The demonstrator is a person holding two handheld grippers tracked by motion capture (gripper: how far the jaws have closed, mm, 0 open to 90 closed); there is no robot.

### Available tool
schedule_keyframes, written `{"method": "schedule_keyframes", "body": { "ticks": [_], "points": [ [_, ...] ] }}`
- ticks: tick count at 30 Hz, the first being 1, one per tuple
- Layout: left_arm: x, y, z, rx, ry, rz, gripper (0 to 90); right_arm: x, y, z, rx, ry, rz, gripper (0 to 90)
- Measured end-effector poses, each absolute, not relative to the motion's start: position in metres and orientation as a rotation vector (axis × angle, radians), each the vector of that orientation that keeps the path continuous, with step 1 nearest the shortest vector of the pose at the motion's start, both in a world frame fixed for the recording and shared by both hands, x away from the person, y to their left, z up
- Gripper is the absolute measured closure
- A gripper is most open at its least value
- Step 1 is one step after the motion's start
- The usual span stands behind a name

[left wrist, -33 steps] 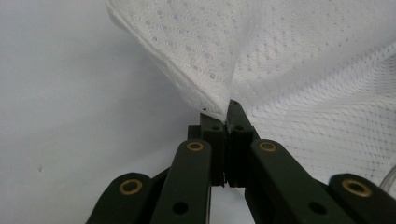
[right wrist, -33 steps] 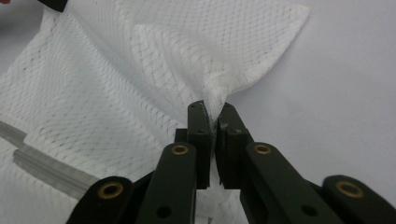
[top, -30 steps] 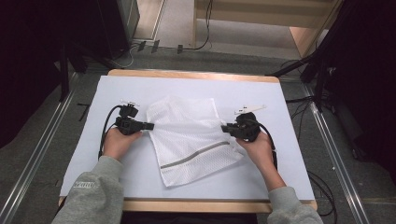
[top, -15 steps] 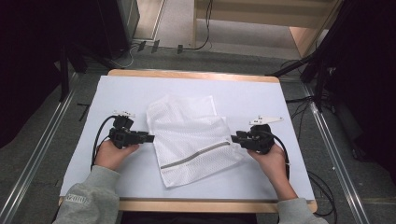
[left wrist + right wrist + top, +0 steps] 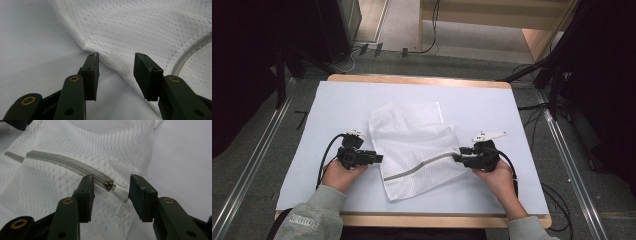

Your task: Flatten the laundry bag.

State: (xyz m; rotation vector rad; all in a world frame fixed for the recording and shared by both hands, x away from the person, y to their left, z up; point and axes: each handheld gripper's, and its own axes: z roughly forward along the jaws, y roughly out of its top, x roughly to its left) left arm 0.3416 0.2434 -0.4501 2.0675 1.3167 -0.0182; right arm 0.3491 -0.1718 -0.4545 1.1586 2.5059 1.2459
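white mesh bag (image 5: pixel 417 145) lies between left gripper (image 5: pixel 377 159) and right gripper (image 5: pixel 457 158).

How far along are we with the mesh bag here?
The mesh bag lies folded on the white table cover, zipper shut. Both jaws have just been opening: the left gripper stands open at the bag's edge, the right gripper open around the zipper pull. Any further folding remains.

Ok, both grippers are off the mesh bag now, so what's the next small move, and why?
Probably ease the right gripper forward and close on the zipper pull. Its jaws, which have just been opening, stand open with the pull between them, untouched. The left gripper is open at the mesh bag edge, placed to steady it.
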Motion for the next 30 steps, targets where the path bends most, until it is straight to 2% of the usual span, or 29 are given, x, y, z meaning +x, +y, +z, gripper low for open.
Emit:
{"method": "schedule_keyframes", "body": {
  "ticks": [2, 8, 10, 13, 16, 21, 23, 30],
  "points": [
    [0.342, 0.242, -0.451, 2.067, 1.309, -0.012, 56.7, 0.351, -0.168, -0.457, 1.152, 2.522, 1.241, 54.0],
    [0.342, 0.237, -0.453, 2.09, 1.282, 0.004, 63.3, 0.355, -0.154, -0.467, 1.133, 2.565, 1.17, 54.0],
    [0.342, 0.236, -0.453, 2.092, 1.283, 0.005, 67.5, 0.356, -0.15, -0.469, 1.121, 2.575, 1.142, 56.3],
    [0.344, 0.232, -0.455, 2.123, 1.249, 0.017, 81.7, 0.355, -0.146, -0.47, 1.103, 2.558, 1.082, 69.1],
    [0.345, 0.229, -0.456, 2.135, 1.235, 0.018, 89.4, 0.355, -0.146, -0.47, 1.106, 2.555, 1.072, 72.8],
    [0.349, 0.23, -0.456, 2.13, 1.23, -0.03, 90.0, 0.357, -0.146, -0.468, 1.128, 2.569, 1.063, 74.1],
    [0.351, 0.233, -0.454, 2.125, 1.236, -0.033, 90.0, 0.358, -0.147, -0.467, 1.142, 2.587, 1.073, 83.5],
    [0.357, 0.248, -0.449, 2.105, 1.264, -0.017, 90.0, 0.347, -0.147, -0.464, 1.169, 2.635, 1.075, 85.4]
  ]
}}
